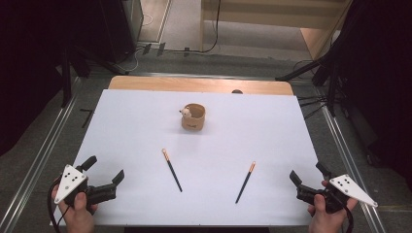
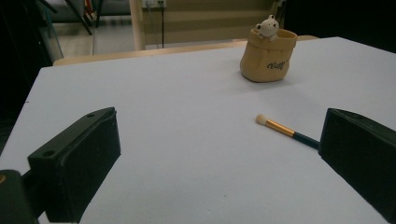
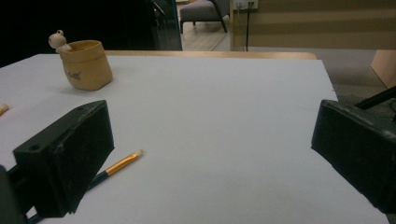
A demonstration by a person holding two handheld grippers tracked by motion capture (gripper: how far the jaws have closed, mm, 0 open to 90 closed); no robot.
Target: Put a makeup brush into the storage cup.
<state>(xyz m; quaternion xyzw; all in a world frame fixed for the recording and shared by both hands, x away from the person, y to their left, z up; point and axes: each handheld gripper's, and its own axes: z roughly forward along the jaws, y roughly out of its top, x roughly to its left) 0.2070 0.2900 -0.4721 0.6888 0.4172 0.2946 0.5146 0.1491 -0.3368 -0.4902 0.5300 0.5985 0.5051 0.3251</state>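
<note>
Standing upright mid-table, tan holder (image 1: 194, 117) with bear figure (image 1: 185, 113) on rim.

Even overhead light brightens the white table (image 1: 145, 126), surroundings dark; close tongs look slightly soft, perhaps unfocused.

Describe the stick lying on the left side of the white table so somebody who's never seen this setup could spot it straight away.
Start at the white table and find the tan cup with a small bear figure near its middle. Nearer the person and a little left of that cup lies the left stick, thin and dark with a gold band and pale tip. Unlike the right stick, its pale tip leans toward the table's left edge.
</note>
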